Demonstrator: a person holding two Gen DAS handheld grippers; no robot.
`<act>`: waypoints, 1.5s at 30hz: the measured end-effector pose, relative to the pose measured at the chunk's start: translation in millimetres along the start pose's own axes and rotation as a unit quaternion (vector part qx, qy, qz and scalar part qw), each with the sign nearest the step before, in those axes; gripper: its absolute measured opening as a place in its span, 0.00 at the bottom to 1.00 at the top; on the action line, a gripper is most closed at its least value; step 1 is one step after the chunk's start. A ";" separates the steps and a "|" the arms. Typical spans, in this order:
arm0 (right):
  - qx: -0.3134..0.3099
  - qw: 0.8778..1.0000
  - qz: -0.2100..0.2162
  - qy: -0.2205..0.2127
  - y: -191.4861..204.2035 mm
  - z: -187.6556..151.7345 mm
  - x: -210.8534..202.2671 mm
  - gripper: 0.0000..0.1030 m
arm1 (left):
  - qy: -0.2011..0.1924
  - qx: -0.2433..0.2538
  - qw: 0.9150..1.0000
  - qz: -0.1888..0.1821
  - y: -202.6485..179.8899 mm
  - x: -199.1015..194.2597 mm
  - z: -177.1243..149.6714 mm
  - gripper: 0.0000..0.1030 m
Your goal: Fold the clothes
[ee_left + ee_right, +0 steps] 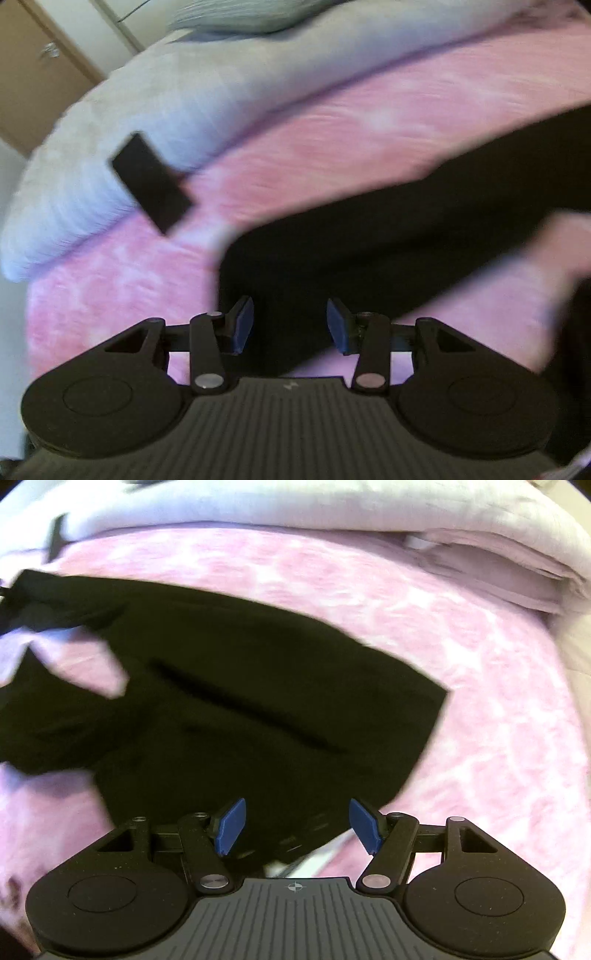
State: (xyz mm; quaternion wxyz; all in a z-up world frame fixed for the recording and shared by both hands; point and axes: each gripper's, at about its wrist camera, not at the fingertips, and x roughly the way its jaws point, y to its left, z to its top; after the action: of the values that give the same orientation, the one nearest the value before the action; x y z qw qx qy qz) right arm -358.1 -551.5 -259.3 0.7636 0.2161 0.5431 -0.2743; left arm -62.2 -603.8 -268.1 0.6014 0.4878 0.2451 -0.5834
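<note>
- Lowest in the left wrist view, the left gripper shows a ribbed grey body, matte black linkages and blue pads; its fingers stand apart with nothing between them, released.
- Just beyond those pads lies the black garment, a soft dark cloth that runs from the lower middle of the frame up to the right edge; the left gripper hovers at its near end, though blur makes it hard to tell whether the pads touch the fabric.
- Lowest in the right wrist view, the right gripper has the same build, and its blue pads are also spread wide, gripping nothing.
- The garment fills the middle of that frame, lying spread but rumpled, with a long crease across it and a squared corner at the middle right.
- At the left edge of the right view the cloth splits into two lobes with bedding showing between them.
- Under the garment is a pink mottled blanket, fuzzy in texture, covering the bed.
- Farther back sits a pale grey-white duvet, thick and folded into a rounded ridge along the top of both views.
- A flat black rectangular object rests at the seam of duvet and blanket, left of centre.
- In the upper left of the left view is a brown door with a metal handle.
</note>
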 end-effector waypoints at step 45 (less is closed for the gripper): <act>-0.040 0.983 0.177 0.021 -1.5 -102.2 -13.3 0.06 | 0.042 0.258 0.958 -0.117 -76.9 -96.5 -196.7 0.04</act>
State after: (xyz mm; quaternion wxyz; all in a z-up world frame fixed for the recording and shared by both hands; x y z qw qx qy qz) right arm -435.2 -486.0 -279.1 0.7966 0.2841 0.5225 -0.1086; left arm -99.8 -375.4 -287.4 0.3715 0.6183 0.1670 -0.6722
